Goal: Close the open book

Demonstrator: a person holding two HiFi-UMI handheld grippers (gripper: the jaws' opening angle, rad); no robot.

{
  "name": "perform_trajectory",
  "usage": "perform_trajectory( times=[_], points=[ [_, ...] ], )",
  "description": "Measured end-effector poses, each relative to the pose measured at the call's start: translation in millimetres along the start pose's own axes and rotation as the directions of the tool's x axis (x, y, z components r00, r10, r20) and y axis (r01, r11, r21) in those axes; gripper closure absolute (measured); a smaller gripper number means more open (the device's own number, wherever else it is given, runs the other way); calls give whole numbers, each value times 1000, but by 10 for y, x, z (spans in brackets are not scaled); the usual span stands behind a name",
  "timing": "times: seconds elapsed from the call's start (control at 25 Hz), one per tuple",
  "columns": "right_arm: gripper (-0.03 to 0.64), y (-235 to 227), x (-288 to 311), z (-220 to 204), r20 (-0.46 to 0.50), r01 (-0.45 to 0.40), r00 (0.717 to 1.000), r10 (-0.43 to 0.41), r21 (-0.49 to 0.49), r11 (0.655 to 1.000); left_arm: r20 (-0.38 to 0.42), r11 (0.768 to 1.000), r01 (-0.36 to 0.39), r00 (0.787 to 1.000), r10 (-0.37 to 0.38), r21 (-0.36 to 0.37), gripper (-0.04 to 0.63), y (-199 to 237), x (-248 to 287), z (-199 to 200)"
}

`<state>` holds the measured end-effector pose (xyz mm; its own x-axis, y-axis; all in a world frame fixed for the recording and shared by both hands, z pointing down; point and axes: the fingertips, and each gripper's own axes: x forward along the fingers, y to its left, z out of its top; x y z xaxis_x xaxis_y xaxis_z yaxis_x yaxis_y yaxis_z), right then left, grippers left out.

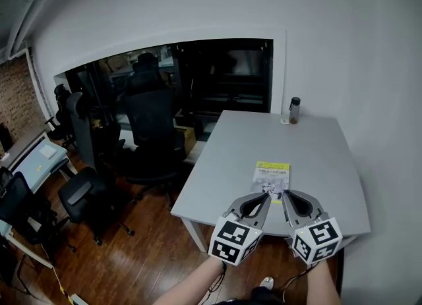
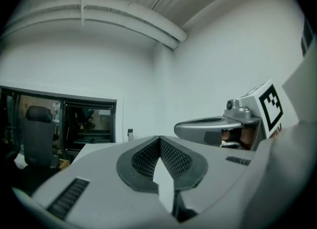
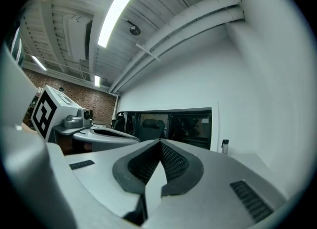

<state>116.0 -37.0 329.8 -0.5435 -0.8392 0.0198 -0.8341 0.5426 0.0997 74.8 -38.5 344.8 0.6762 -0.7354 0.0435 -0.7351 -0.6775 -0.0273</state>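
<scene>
A thin book [image 1: 271, 178] with a yellow-green and white cover lies flat on the grey table [image 1: 330, 145], near its front edge, and looks closed. My left gripper [image 1: 267, 197] hovers just in front of the book, jaws shut with nothing between them. My right gripper [image 1: 285, 195] hangs beside it, also shut and empty. In the left gripper view the left gripper [image 2: 159, 138] points level across the room, with the right gripper's body [image 2: 218, 124] alongside. The right gripper view shows the right gripper [image 3: 159, 143] closed tip to tip. Neither gripper view shows the book.
A small dark bottle [image 1: 294, 110] stands at the table's far edge by the wall. Black office chairs [image 1: 148, 126] stand left of the table on the wooden floor. A dark window [image 1: 224, 73] fills the wall behind. The white wall runs along the table's right side.
</scene>
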Motion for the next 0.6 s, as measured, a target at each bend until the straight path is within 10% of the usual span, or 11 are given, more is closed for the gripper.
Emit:
perform_trajectory(
  times=[0.6],
  points=[
    [614, 56, -41, 14, 2, 10, 1000, -10, 17, 1000, 8, 1000, 16, 1000, -16, -20, 591, -8, -99, 25]
  ],
)
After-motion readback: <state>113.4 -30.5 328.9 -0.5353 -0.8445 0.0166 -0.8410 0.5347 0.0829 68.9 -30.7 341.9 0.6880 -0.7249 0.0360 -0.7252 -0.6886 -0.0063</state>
